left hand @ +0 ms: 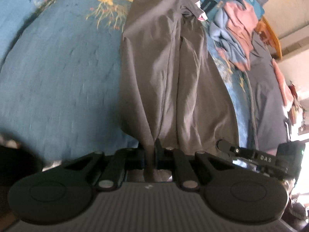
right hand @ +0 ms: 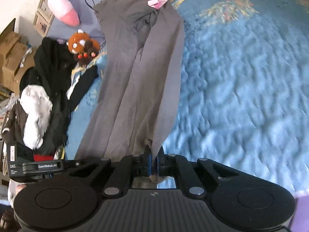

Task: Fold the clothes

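Bare blue bedspread (wide open) beside piled dark clothes.

Both tongs, left and right, angle downward, clamped tight on grey cloth.

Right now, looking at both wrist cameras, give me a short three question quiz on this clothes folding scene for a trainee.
1. True or false: both pairs of fingers are clamped on the grey garment.
2. Multiple choice: what does the garment trail onto? A) a wooden floor B) a blue patterned bedspread C) a glass table
3. Short answer: in the right wrist view, which stuffed toy lies left of the garment, by the pile of dark clothes?

Key:
1. True. The left gripper and the right gripper each pinch a fold of it.
2. B
3. The orange plush toy.
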Action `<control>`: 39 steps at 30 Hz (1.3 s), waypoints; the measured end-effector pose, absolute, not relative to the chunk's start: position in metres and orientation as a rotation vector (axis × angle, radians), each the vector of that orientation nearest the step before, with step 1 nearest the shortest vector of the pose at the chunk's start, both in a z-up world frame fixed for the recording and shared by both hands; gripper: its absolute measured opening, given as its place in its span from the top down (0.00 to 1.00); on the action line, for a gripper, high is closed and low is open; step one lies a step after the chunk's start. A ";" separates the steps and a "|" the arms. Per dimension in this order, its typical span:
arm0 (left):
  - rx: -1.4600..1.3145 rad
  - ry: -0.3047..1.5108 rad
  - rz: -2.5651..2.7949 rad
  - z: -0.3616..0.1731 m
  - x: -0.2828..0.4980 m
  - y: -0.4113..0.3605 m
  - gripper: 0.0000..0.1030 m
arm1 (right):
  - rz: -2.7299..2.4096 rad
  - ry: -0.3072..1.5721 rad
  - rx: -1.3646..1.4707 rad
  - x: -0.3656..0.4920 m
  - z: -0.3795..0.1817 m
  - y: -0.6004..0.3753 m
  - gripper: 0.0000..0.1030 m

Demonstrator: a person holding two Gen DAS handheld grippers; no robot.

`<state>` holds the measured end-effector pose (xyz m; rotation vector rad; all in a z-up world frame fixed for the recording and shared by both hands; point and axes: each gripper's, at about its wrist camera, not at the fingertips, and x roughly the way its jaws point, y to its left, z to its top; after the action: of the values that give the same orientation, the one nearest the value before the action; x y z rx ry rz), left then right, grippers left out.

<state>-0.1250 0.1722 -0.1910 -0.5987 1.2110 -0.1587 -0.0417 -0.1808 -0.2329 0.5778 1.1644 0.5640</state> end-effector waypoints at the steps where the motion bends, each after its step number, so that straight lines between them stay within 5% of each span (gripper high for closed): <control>1: -0.610 1.223 -0.168 -0.189 -0.137 0.172 0.91 | 0.565 1.190 0.581 -0.051 -0.234 -0.184 0.95; 11: -0.619 1.284 -0.186 -0.166 -0.180 0.160 0.91 | 0.562 1.293 0.805 -0.089 -0.250 -0.209 0.95; 19: -0.561 1.117 -0.182 -0.109 -0.058 0.177 0.88 | 0.507 1.153 1.112 0.017 -0.222 -0.215 0.95; 24: -0.529 1.124 -0.083 -0.122 0.038 0.181 0.81 | 0.366 1.155 1.119 0.089 -0.225 -0.202 0.95; 31: -0.431 1.126 0.034 -0.170 0.106 0.168 0.56 | 0.209 1.218 1.120 0.136 -0.271 -0.192 0.82; 33: -0.441 1.064 0.048 -0.165 0.107 0.172 0.53 | 0.216 1.211 1.201 0.140 -0.277 -0.195 0.67; 39: -0.466 0.841 0.038 -0.123 0.075 0.194 0.39 | 0.358 0.934 1.311 0.140 -0.247 -0.222 0.54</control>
<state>0.0755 0.1937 -0.1227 -0.4661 0.8406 0.0382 0.1397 -0.2221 -0.2473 1.3111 0.9343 0.3582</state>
